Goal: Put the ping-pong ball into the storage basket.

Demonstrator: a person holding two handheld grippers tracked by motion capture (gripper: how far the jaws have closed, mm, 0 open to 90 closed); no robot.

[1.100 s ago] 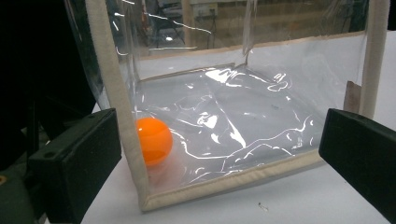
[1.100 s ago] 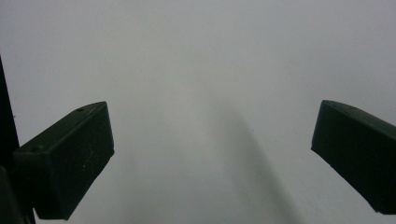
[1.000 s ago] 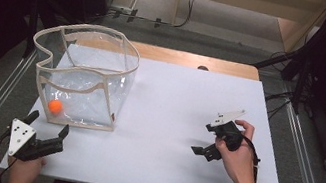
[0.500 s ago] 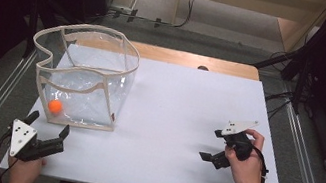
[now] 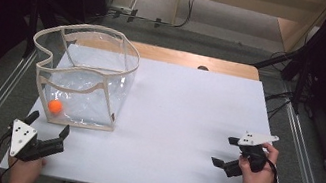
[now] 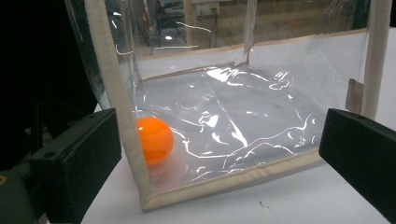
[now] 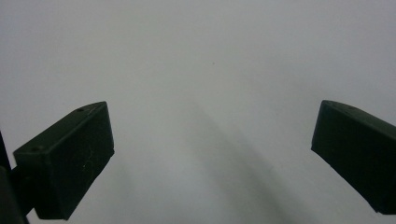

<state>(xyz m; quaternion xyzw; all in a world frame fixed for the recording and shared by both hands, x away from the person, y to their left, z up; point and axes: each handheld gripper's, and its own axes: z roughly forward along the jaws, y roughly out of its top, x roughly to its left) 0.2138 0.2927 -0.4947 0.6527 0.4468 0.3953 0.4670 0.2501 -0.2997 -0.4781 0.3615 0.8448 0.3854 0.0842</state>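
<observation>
A clear plastic bag (image 5: 83, 77) with cream fabric trim stands upright and open-topped at the far left corner of the white desk (image 5: 181, 120), an orange ball (image 5: 55, 106) resting inside it against the bag's near left corner. The left tool (image 5: 48, 128), held in a hand (image 5: 24, 171) at the desk's near left corner, is released, its jaws spread wide and aimed at the bag's near wall from just in front of it, not touching. In the left gripper view the ball (image 6: 154, 140) sits behind the bag's (image 6: 243, 121) trimmed vertical edge, between the two black jaws but beyond them, with crumpled plastic lying across the bag's floor. The right tool (image 5: 225, 151), gripped by the other hand (image 5: 258, 175) near the desk's right edge, is likewise released and well apart from the bag. In the right gripper view its jaws stand wide over bare white desk (image 7: 205, 79).
</observation>
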